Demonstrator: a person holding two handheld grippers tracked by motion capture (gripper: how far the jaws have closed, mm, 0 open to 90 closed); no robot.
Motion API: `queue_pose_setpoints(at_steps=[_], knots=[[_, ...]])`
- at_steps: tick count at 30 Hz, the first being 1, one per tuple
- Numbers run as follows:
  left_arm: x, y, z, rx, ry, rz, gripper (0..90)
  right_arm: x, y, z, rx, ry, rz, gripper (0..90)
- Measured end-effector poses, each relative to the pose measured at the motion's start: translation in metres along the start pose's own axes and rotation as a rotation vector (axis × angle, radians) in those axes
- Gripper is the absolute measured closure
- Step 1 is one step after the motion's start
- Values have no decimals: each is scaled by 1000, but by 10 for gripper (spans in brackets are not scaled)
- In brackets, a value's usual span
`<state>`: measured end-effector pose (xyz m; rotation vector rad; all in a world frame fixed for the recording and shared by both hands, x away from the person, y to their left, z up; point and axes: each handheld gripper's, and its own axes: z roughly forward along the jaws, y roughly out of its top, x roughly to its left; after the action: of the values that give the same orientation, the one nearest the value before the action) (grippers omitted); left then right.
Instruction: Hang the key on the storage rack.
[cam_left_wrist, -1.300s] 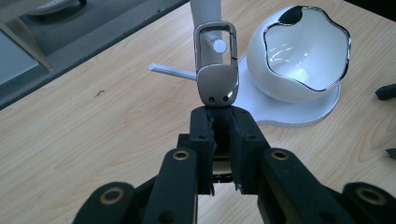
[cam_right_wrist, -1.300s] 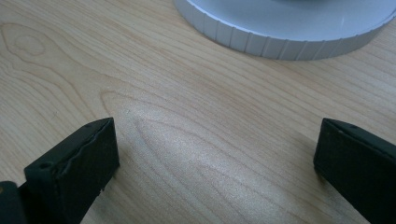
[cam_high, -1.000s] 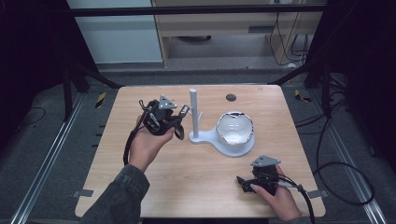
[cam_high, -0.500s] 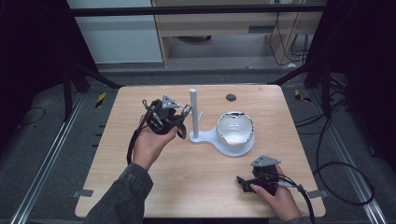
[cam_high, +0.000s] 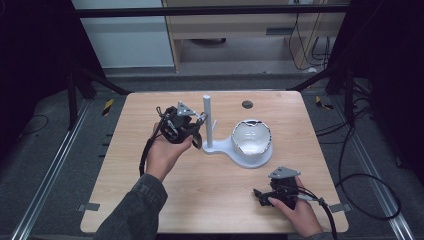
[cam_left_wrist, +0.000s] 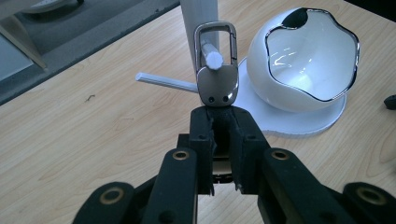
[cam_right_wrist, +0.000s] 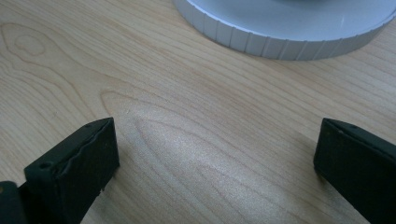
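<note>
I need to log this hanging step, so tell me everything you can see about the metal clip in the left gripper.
The metal clip is a small carabiner-style piece in brushed silver metal: a rounded solid base with two small holes, and above it an open rectangular loop. The left gripper is shut on its base, holding it upright. A white peg of the white stand pokes through the loop. The white bowl sits just beside it.

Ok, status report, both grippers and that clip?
Left gripper shut on metal clip, loop over stand's peg. Right gripper open, low over table.
</note>
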<state>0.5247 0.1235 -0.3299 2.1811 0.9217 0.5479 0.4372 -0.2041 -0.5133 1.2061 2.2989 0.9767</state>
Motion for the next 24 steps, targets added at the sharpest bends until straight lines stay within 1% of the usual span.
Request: queue_pose_setpoints(at_steps=[10, 12, 17, 19, 21, 24], knots=[[1, 0, 6, 5, 0, -11, 799, 0, 0, 0, 0, 0, 0, 5], [2, 0, 8, 2, 0, -22, 799, 0, 0, 0, 0, 0, 0, 4], [2, -1, 11, 4, -2, -19, 799, 0, 0, 0, 0, 0, -2, 4], [1, -1, 12, 4, -4, -24, 799, 0, 0, 0, 0, 0, -2, 5], [1, -2, 13, 8, -3, -18, 799, 0, 0, 0, 0, 0, -2, 4], [1, -3, 15, 10, -4, -25, 799, 0, 0, 0, 0, 0, -2, 5]])
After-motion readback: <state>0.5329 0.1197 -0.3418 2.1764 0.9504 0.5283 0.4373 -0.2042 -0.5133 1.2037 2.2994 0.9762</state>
